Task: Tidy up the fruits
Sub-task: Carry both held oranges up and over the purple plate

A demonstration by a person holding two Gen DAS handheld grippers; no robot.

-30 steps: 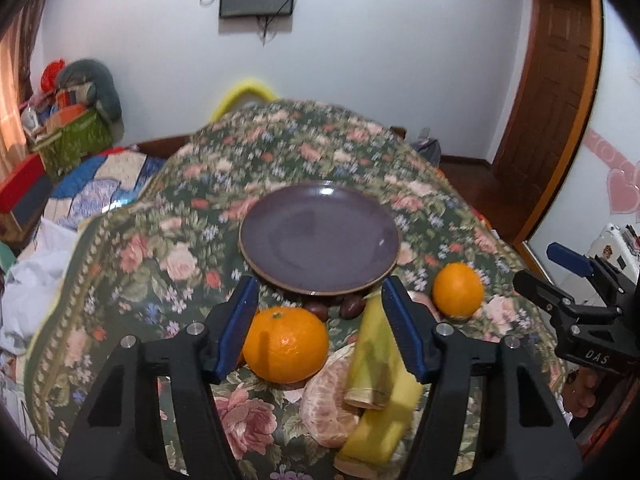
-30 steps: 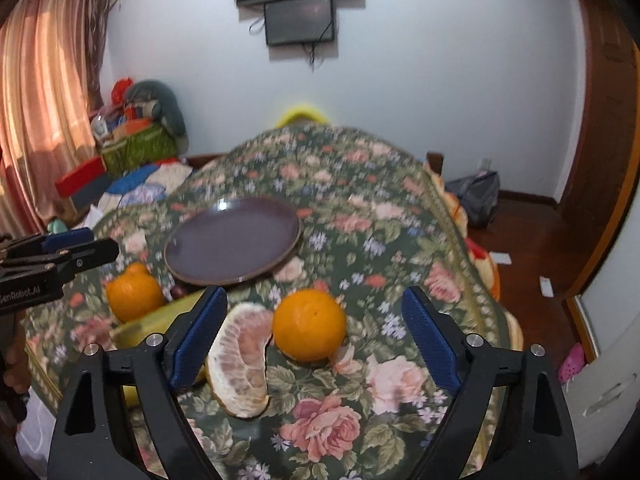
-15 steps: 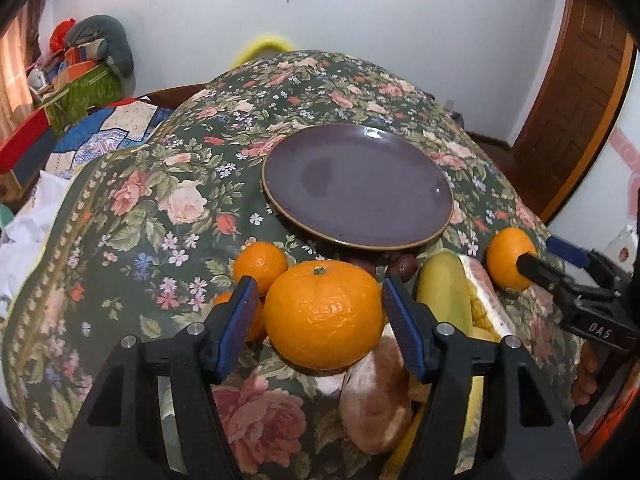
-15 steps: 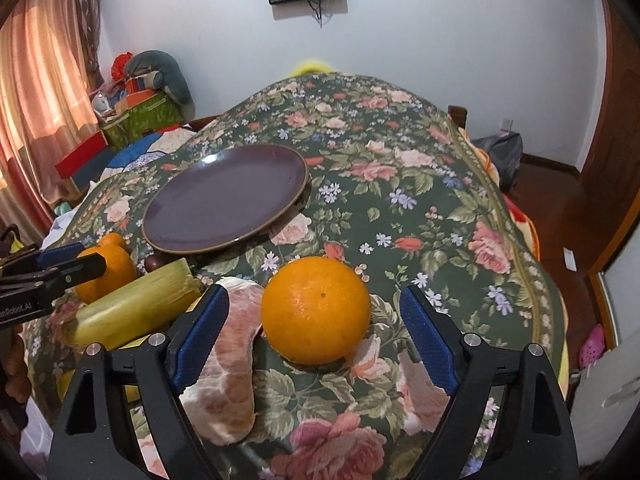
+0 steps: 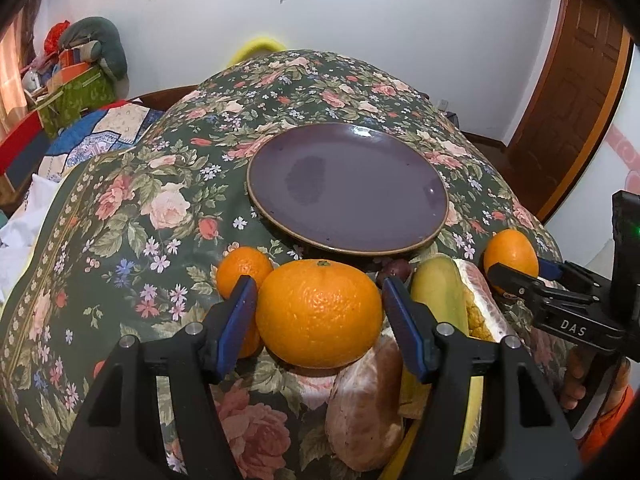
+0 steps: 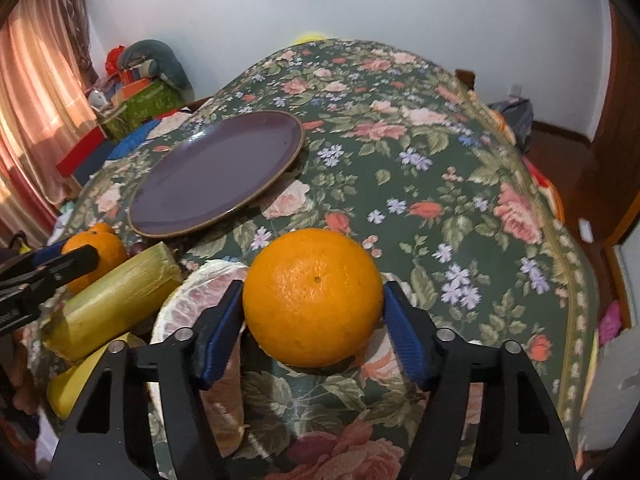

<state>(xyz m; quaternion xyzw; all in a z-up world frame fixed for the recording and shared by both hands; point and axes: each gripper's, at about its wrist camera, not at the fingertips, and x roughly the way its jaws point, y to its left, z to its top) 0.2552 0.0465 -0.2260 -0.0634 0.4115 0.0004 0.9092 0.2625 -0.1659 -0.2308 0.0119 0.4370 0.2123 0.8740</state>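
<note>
A dark purple plate [image 5: 348,188] [image 6: 216,180] lies bare on the floral tablecloth. My left gripper [image 5: 318,282] stands open around a large orange [image 5: 320,312], which fills the gap between the blue pads and rests partly on a peeled pomelo piece [image 5: 368,396]. A smaller orange [image 5: 244,268] sits just behind the left finger. My right gripper [image 6: 313,285] is closing on a second orange [image 6: 312,300], and both pads lie against its sides as it sits on the cloth. The left wrist view shows that orange [image 5: 510,250] at the far right.
A green-yellow husked cob [image 6: 116,292] and a banana [image 6: 72,388] lie between the two oranges, beside the pomelo piece [image 6: 200,288]. Small dark fruits [image 5: 394,270] sit at the plate's near rim. The table's right edge [image 6: 576,280] drops to a wooden floor.
Both grippers have come down and forward over their oranges, which now sit between the pads. The right jaws have narrowed onto their orange. The left jaws keep the same width.
</note>
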